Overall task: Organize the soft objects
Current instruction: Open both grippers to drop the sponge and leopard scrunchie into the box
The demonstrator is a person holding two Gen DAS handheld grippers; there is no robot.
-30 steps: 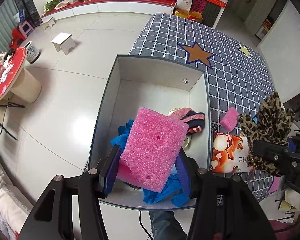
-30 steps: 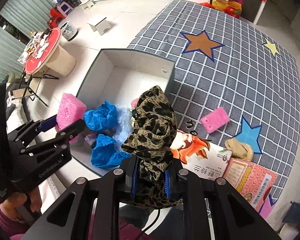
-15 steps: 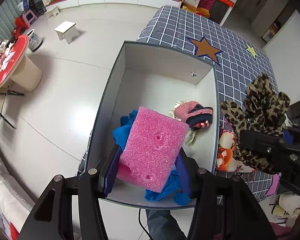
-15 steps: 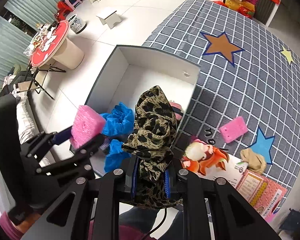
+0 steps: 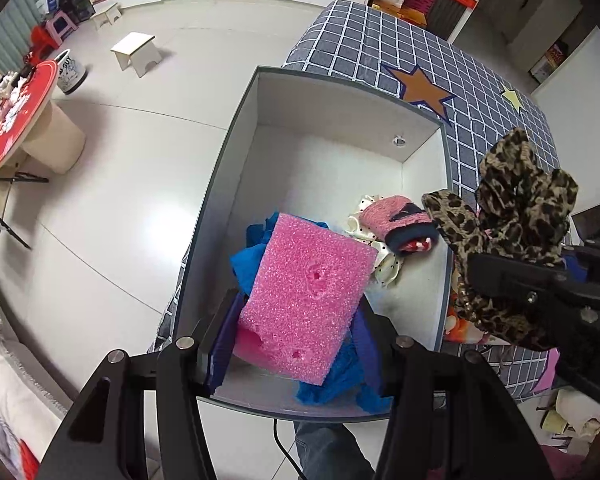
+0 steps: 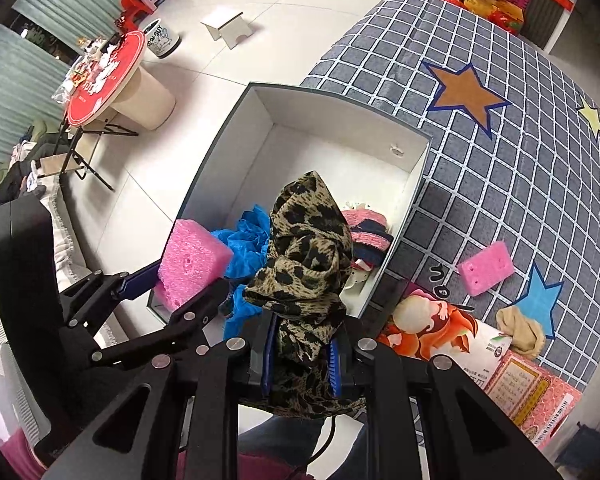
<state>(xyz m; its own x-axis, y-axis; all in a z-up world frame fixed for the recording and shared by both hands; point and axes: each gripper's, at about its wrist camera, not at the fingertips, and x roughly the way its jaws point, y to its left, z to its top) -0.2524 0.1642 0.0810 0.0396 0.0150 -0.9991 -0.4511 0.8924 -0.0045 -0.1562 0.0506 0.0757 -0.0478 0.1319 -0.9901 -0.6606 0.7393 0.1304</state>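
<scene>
both grippers loaded over the white box

left gripper fingers clenched on a pink foam block above the box's near end; right gripper fingers clenched on a leopard-print cloth at the box's right wall, with blue cloth inside the box.

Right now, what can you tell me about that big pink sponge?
The pink sponge is a thick rectangular foam block, porous, with a few pits and a torn lower corner. The left gripper pinches its lower part, holding it tilted above the blue cloth at the near end of the open box.
</scene>
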